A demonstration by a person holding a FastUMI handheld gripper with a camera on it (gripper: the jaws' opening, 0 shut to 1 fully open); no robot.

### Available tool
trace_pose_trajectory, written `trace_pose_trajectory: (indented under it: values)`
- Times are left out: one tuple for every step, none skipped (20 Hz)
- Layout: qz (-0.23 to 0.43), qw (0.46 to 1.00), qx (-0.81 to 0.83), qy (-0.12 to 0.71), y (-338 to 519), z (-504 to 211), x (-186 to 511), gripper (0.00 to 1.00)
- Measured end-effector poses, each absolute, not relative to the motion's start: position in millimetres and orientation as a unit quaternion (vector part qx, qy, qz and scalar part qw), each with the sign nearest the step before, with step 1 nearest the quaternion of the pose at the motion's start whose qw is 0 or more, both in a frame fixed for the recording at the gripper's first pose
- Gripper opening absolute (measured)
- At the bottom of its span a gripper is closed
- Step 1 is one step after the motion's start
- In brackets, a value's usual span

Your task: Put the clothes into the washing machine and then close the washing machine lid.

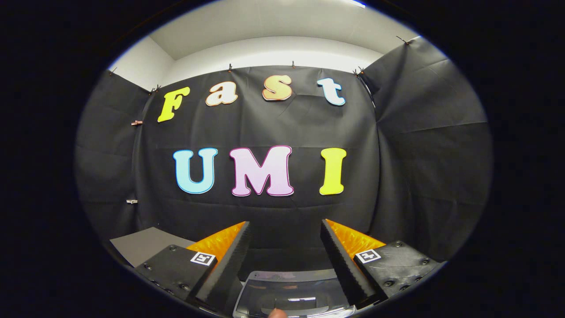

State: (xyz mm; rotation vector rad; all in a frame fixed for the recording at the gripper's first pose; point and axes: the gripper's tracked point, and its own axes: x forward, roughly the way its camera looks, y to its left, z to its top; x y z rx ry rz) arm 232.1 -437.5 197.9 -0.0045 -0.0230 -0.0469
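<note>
My gripper stands open and level, its two fingers wide apart with nothing between them. It faces the booth's black cloth wall. Below the fingers, close under them, lies the glossy see-through lid of the washing machine, with light reflections on it. A fingertip of a person's hand touches the near edge of that lid. I see no clothes here.
The black cloth wall closes the space ahead and on both sides. A grey flat surface lies beyond the left finger, low by the wall. White room walls rise above the cloth.
</note>
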Motion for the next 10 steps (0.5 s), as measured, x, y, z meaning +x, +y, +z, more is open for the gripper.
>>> trace_pose_trajectory:
  values:
    - [-0.023, 1.000, -0.002, -0.010, -436.2, 197.8, 231.6, 0.99]
    - [-0.023, 1.000, -0.001, -0.010, -435.0, 197.5, 233.0, 0.99]
    - [-0.023, 1.000, 0.001, -0.008, -433.6, 196.9, 233.1, 0.99]
    - [-0.023, 1.000, 0.002, -0.007, -432.7, 195.2, 233.4, 0.99]
    - [-0.024, 1.000, 0.002, -0.006, -431.5, 194.9, 233.1, 0.99]
    - [-0.024, 1.000, 0.002, -0.006, -430.8, 194.8, 232.0, 0.99]
    - [-0.024, 1.000, 0.004, -0.006, -429.8, 194.9, 231.9, 0.99]
    - [-0.023, 1.000, 0.005, -0.006, -428.2, 194.9, 231.8, 0.99]
    - [-0.022, 1.000, 0.004, -0.006, -427.3, 196.1, 231.9, 0.99]
    - [-0.023, 1.000, 0.004, -0.006, -427.9, 194.8, 231.7, 0.99]
